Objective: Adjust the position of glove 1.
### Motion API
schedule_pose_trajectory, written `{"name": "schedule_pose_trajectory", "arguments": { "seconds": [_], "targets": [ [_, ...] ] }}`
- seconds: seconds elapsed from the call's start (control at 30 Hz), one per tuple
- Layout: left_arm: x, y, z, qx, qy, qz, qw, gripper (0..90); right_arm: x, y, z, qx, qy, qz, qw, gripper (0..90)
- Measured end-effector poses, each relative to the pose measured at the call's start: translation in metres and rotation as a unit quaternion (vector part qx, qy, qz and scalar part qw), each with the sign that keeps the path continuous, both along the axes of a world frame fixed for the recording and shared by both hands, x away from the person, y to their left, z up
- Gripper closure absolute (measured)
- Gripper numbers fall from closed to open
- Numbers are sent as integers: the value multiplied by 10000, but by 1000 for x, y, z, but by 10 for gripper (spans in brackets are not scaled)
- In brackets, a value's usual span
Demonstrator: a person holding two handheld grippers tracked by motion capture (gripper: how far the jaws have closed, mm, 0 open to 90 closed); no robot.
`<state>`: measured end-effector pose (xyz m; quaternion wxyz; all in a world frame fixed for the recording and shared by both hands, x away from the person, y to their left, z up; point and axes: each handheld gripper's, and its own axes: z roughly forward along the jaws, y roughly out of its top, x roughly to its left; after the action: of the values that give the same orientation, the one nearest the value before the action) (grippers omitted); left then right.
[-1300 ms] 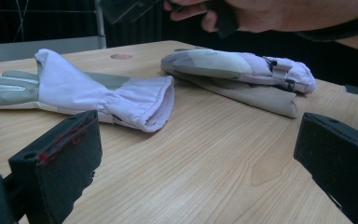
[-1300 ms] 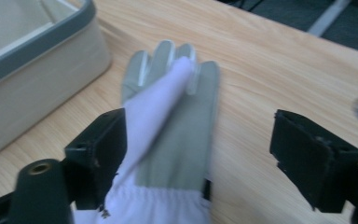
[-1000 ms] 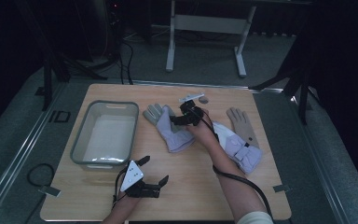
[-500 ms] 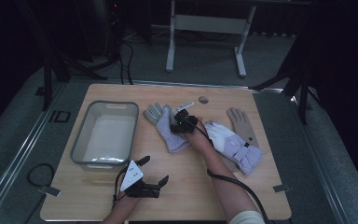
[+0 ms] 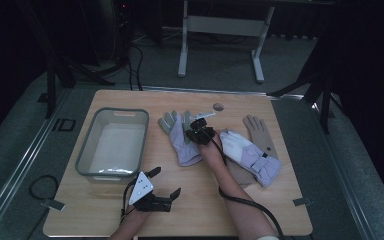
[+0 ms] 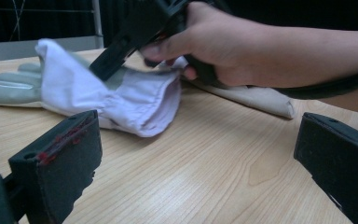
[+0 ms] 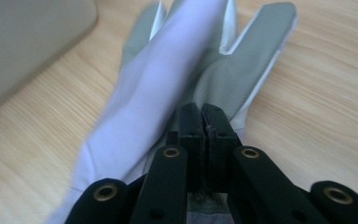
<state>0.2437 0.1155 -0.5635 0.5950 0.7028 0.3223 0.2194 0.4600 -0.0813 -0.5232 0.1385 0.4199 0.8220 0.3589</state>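
Right gripper [image 5: 198, 131] pinches the lilac glove [image 5: 182, 142]

Its jaws have just been closing and now clamp the glove's fabric; the left gripper [image 5: 166, 182] rests with jaws wide apart, holding nothing.

A lavender-and-grey glove [image 5: 180, 137] lies on the pale wooden table [image 5: 180, 210], beside a grey bin [image 5: 87, 150].

The high view looked down from above the near edge of the table [image 5: 280, 210]. Both gripper views sat low and close, sharing the lavender glove [image 6: 130, 100].
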Motion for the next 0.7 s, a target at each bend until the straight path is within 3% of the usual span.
{"name": "schedule_pose_trajectory", "arguments": {
  "seconds": [0.17,0.23,0.4,0.5,0.7],
  "targets": [
    [0,0,0,-6,8,9,10000,10,-18,-18,21,562,-75,-442,9974,877],
    [0,0,0,-8,12,20,10000,10,-27,-26,30,896,-62,-569,9943,877],
    [0,0,0,8,8,27,10000,10,-60,-39,45,1428,-119,-804,9864,877],
    [0,0,0,29,-3,29,10000,10,-85,-44,45,1610,-140,-911,9826,877],
    [-2,-2,0,119,-91,27,9999,10,-123,-53,29,1530,-188,-1032,9826,876]
  ]
}}
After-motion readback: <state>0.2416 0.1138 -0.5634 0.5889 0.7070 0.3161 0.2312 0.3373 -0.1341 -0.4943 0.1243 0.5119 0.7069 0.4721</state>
